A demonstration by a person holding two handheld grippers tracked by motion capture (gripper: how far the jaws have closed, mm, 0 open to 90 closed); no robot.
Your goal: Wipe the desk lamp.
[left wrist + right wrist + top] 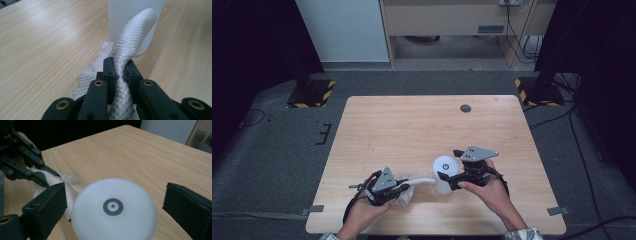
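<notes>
Beside the white container (444,175), the left hand-held gripper (120,67) pinches a cloth (130,47).

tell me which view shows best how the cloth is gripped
The left gripper view: the left gripper is shut on the grey quilted cloth, which twists up against the white cylinder. The high view shows a pale bundle at that gripper; the right gripper view shows part of it beside the cylinder.
</notes>
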